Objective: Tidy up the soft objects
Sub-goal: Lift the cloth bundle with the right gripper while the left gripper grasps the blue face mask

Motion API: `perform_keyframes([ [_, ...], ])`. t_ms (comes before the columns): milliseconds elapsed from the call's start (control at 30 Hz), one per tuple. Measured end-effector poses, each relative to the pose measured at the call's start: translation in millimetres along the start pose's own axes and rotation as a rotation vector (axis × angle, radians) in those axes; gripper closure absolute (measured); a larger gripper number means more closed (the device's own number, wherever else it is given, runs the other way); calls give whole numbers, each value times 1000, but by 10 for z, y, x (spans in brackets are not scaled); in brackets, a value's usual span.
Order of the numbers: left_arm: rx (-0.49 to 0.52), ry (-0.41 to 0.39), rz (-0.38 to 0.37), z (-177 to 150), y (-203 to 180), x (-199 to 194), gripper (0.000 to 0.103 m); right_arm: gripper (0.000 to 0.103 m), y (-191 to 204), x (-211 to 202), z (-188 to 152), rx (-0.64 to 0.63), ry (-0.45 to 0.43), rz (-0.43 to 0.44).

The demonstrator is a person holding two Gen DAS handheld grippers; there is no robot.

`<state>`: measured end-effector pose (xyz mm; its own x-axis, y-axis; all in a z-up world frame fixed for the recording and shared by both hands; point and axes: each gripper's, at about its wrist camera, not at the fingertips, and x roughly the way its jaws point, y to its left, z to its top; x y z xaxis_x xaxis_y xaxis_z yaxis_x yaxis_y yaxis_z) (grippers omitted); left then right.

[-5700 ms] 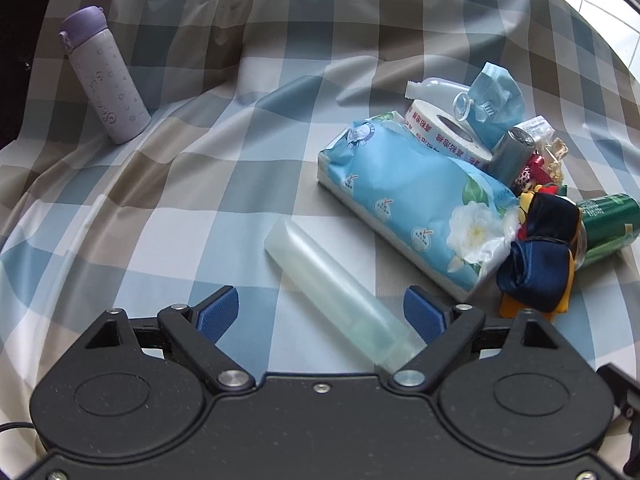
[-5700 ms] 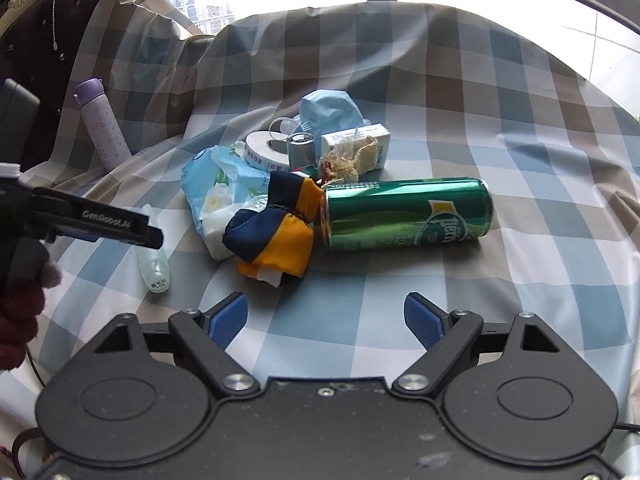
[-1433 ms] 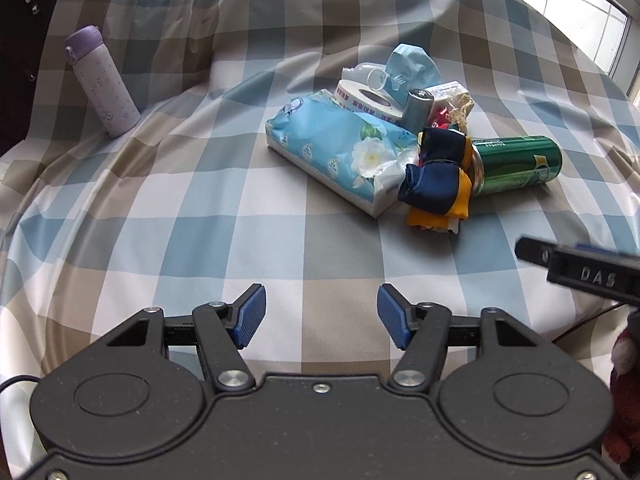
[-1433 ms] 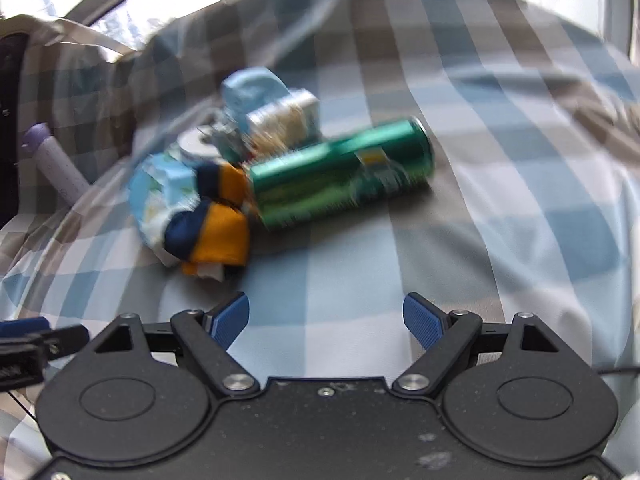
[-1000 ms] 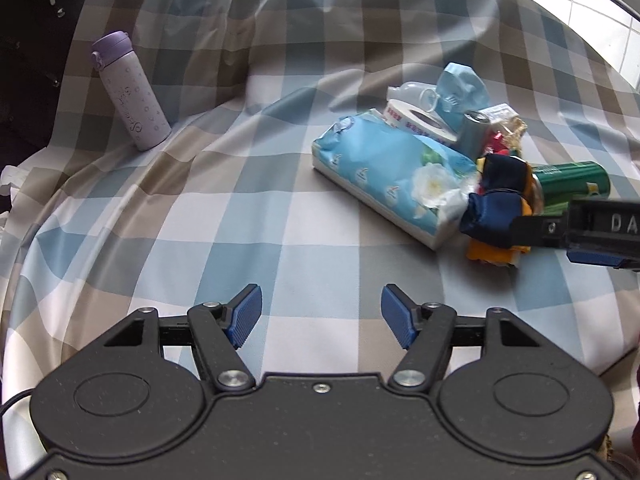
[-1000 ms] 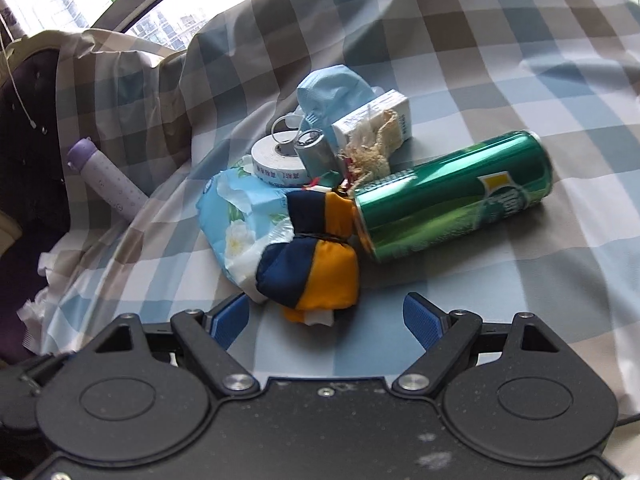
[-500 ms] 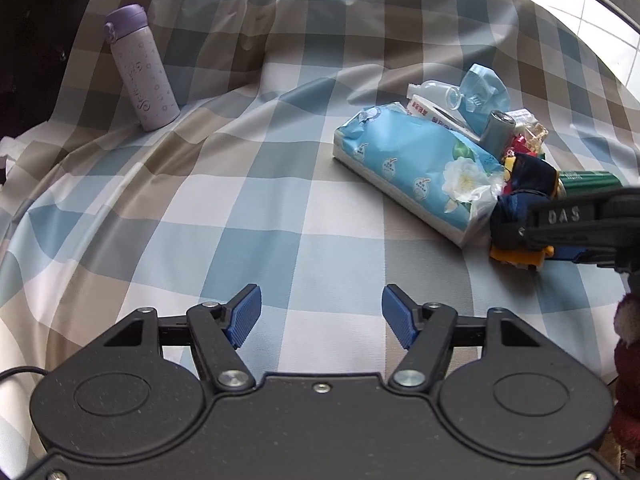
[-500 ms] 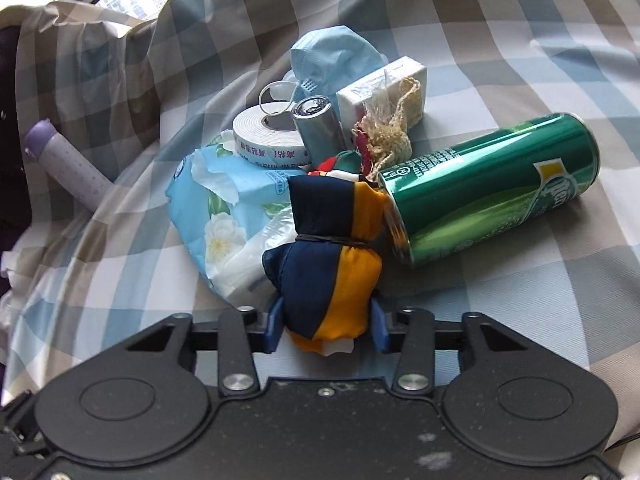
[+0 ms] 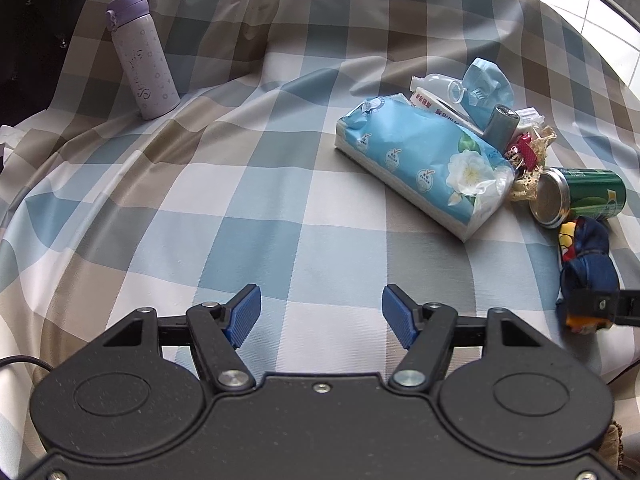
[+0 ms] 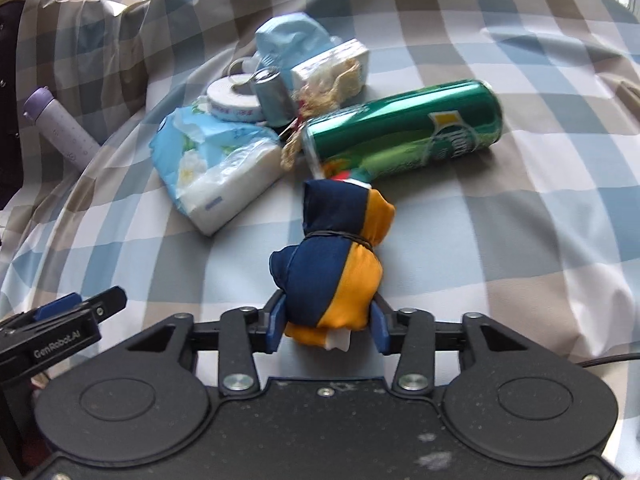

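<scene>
We see the right gripper (image 10: 327, 326) clamped on the pouch (image 10: 334, 270), jaws just eased slightly, pouch at 6 o'clock of the can (image 10: 404, 130), left gripper (image 9: 322, 316) open, empty.

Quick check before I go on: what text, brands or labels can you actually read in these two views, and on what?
"GenRobot.AI": side of the left gripper.
Green can: white brand lettering, too blurred to read.
Purple bottle: script lettering, illegible.
Tape roll and tissue pack: small print, unreadable.
</scene>
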<state>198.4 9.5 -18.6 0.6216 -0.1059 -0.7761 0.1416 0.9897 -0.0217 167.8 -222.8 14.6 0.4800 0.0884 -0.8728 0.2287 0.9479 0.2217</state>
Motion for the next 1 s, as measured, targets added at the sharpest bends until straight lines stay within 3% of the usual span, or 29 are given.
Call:
perform_keyframes([
  [33,3,1,3,-1,-6,12,39,41,-13,5,2,-7,-21,-17],
  [67,6,1,6,-4,-17,19,39,37,-8,13,10,-15,-38,-32],
  [300,29,6,33,-35,-98,86,39,26,54,263,99,-99,-57,-64],
  [367,37,9,31,-32,-124,88,39,33,70,281,98,-132,-79,-93],
  [433,38,21,14,-6,-154,73,39,59,60,252,92,-161,-92,-100],
  [633,73,21,-16,223,-360,-30,39,60,-155,111,126,-93,-79,-48],
  [900,176,-57,-1,835,-830,-115,38,60,-441,-57,220,32,-93,-11],
  [1000,206,-64,-14,1101,-1016,-60,29,60,-494,-68,233,60,-86,4],
])
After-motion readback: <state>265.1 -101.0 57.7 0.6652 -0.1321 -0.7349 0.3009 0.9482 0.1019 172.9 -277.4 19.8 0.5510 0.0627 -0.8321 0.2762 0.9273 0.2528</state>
